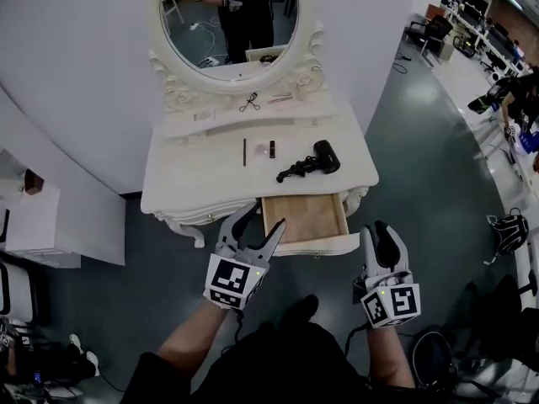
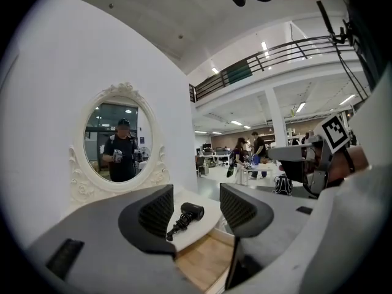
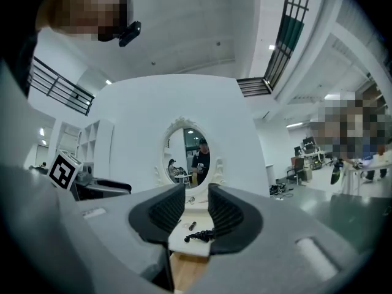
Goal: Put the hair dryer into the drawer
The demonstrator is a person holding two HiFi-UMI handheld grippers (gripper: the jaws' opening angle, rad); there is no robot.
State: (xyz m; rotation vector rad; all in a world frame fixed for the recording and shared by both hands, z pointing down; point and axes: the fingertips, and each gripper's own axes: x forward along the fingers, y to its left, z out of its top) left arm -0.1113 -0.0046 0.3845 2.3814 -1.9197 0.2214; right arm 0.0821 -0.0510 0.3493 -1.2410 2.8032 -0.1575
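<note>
A black hair dryer (image 1: 313, 162) with its coiled cord lies on the right side of the white dressing table (image 1: 185, 183). Below it the wooden drawer (image 1: 305, 219) is pulled out and looks bare inside. My left gripper (image 1: 265, 217) is open, its tips over the drawer's left front corner, nothing between them. My right gripper (image 1: 376, 230) hangs off the drawer's right, its jaws a narrow gap apart and holding nothing. The left gripper view shows the hair dryer (image 2: 185, 216) past the left gripper (image 2: 196, 210) and the drawer (image 2: 202, 265). The right gripper view shows the hair dryer's cord (image 3: 201, 234) beyond the right gripper (image 3: 196, 210).
An oval mirror (image 1: 227, 23) stands at the table's back. A thin dark stick (image 1: 245, 151), a small bottle (image 1: 268, 149) and a metal tool (image 1: 248, 102) lie on the top. A white cabinet (image 1: 34, 217) is at the left, a bag (image 1: 508, 230) on the floor at the right.
</note>
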